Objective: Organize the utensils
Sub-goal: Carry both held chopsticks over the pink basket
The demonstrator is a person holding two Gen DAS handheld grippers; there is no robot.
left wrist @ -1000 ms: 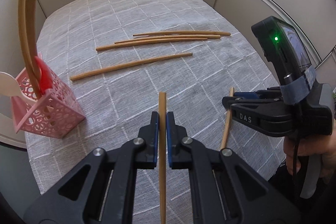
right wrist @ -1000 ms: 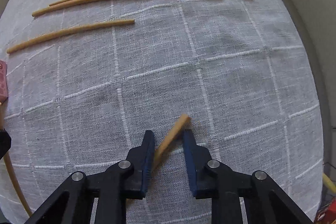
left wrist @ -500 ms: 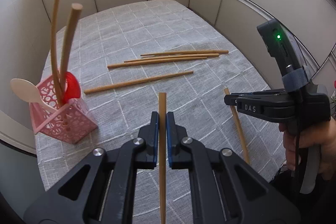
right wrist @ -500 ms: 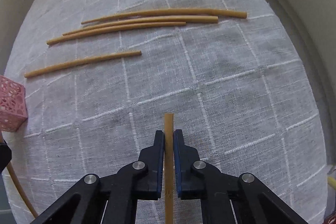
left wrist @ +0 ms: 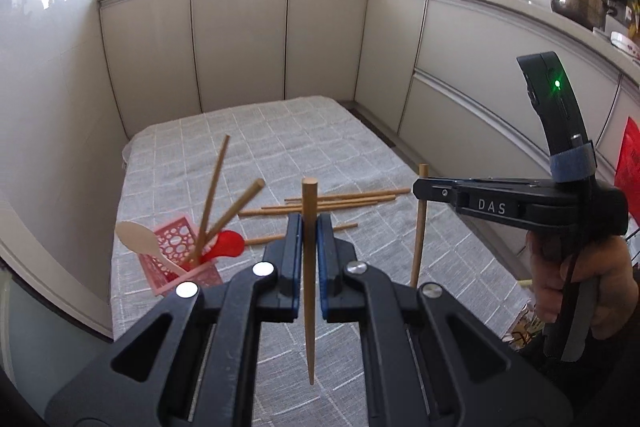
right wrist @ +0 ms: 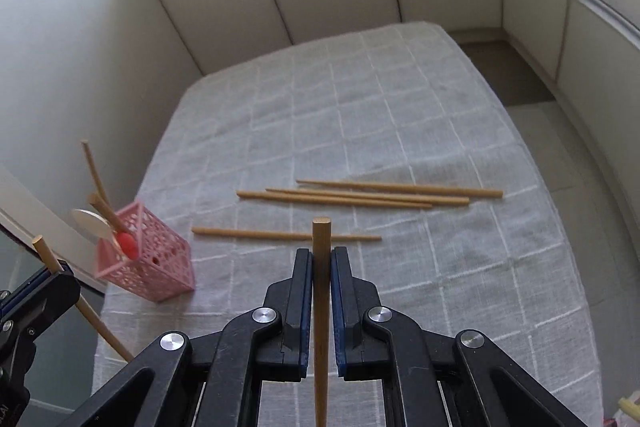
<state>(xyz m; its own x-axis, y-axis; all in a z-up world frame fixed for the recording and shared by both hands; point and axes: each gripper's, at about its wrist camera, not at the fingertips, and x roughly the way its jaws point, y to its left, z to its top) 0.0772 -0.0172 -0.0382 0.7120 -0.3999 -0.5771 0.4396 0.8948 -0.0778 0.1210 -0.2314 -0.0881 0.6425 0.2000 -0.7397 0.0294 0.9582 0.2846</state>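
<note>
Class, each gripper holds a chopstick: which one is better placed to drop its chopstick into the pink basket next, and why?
Probably the left gripper: its chopstick hangs nearer the pink basket; the right gripper is farther off.

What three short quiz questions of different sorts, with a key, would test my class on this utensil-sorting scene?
1. True or false: each gripper is shut on a chopstick.
2. How many chopsticks lie on the tablecloth?
3. Multiple choice: the pink basket holds A) only spoons B) two chopsticks and two spoons C) nothing.

Key
1. True: the left gripper clamps one chopstick, the right gripper another chopstick.
2. Four loose chopsticks on the tablecloth.
3. B: the pink basket holds two chopsticks, a pale spoon and a red spoon.
</note>
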